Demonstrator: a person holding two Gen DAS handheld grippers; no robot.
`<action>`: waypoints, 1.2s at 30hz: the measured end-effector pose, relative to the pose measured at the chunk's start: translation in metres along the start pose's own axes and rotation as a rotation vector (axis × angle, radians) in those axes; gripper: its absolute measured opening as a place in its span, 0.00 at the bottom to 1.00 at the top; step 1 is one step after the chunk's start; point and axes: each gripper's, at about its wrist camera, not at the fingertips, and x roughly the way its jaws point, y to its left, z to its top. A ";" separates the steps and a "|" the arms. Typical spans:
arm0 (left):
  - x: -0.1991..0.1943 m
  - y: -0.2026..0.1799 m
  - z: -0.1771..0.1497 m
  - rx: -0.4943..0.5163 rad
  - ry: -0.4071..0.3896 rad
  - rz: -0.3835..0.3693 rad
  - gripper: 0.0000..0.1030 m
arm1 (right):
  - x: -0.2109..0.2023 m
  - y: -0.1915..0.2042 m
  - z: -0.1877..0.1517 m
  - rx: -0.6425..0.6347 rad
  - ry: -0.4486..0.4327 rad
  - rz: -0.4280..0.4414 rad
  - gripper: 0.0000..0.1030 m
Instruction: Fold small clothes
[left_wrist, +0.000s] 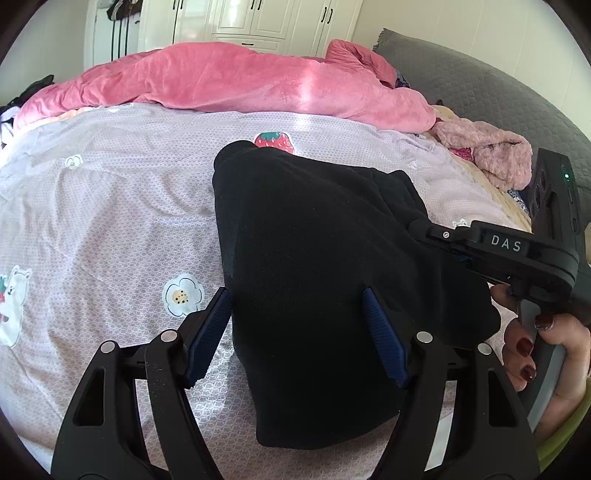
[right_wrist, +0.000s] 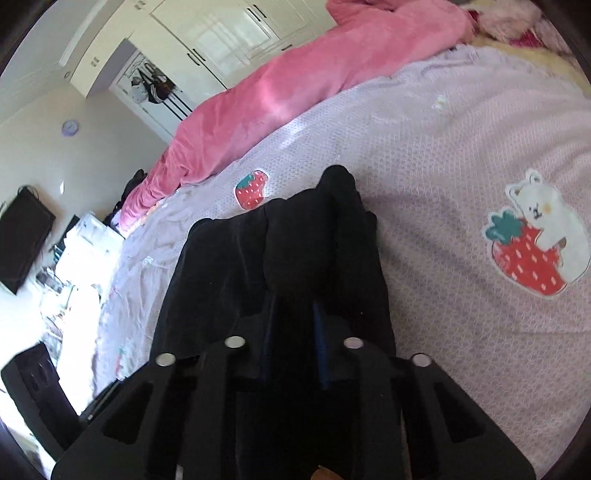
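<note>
With the right gripper (right_wrist: 291, 325) apparently clamped on the black garment (left_wrist: 317, 251) lying on the lilac bedspread (left_wrist: 110, 221) and the left gripper (left_wrist: 295, 325) spread wide astride it, the fold could slump if that pinch slips.

A bed covered by a pale lilac quilted bedspread (left_wrist: 110, 206) printed with strawberries and bears fills the room's middle. A crumpled pink plush blanket (left_wrist: 229, 81) lies along its far side, before tall cream panelled wardrobes (left_wrist: 258, 22). A grey padded headboard (left_wrist: 480, 88) stands right; daylight glares across a cluttered white desk (right_wrist: 81, 258).
</note>
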 end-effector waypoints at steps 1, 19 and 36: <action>-0.001 0.000 0.000 -0.004 -0.002 -0.001 0.63 | -0.002 0.006 0.001 -0.039 -0.021 -0.019 0.12; -0.002 -0.005 -0.004 -0.010 0.004 -0.042 0.66 | -0.005 0.013 -0.001 -0.268 -0.093 -0.282 0.03; 0.002 0.001 -0.010 -0.052 0.037 -0.047 0.70 | -0.056 0.027 -0.035 -0.312 -0.181 -0.187 0.12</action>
